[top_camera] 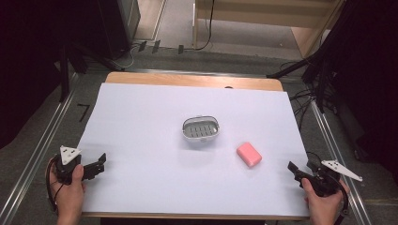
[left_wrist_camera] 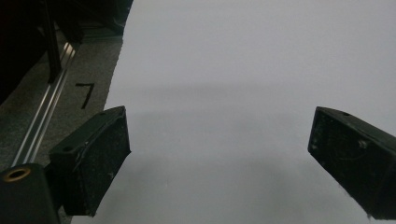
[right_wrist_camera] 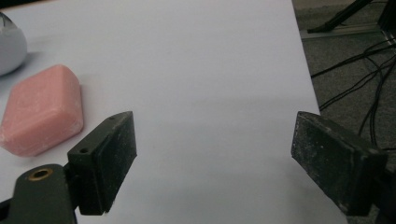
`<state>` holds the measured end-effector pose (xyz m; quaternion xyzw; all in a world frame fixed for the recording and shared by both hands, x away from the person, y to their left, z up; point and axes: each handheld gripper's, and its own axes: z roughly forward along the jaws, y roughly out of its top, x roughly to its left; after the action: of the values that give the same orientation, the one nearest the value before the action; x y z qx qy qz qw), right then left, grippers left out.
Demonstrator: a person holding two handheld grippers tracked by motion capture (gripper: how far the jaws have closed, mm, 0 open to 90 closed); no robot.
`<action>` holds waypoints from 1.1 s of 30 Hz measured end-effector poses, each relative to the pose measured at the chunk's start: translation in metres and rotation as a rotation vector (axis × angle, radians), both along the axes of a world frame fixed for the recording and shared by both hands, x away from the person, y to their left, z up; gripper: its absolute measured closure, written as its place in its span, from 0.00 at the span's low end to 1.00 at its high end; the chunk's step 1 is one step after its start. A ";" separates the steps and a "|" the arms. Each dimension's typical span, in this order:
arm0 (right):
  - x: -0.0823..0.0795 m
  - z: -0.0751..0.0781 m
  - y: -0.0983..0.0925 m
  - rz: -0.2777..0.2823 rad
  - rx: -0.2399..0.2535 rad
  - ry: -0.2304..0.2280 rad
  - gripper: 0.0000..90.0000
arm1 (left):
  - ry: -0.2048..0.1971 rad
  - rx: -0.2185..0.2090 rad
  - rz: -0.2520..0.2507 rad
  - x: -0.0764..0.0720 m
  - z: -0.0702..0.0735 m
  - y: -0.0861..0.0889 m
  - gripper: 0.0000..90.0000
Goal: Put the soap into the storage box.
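Black tongs w/ scuffed pads, brass screw, grey triangular plate, black cable on each.

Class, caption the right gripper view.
Open right gripper over white sheet, pink soap beside its left jaw.

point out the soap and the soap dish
soap (top_camera: 249, 154), high view, middle of its pink top face
soap dish (top_camera: 201, 137), high view, front of its white rim
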<state>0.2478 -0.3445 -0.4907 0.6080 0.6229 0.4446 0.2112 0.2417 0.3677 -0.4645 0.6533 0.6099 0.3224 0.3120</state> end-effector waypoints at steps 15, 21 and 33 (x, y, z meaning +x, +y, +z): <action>0.005 0.016 0.027 0.089 -0.135 0.059 0.35 | 0.021 0.009 -0.004 0.003 -0.001 -0.001 0.06; 0.014 0.018 0.052 0.180 -0.219 0.067 0.39 | 0.022 0.004 -0.008 0.003 -0.001 0.000 0.06; 0.037 0.029 0.069 0.334 -0.171 0.142 0.46 | 0.029 0.003 -0.008 0.003 -0.001 0.000 0.06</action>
<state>0.2847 -0.2758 -0.4617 0.5058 0.7640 0.3750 0.1409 0.2447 0.3676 -0.4652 0.6609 0.6112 0.3125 0.3034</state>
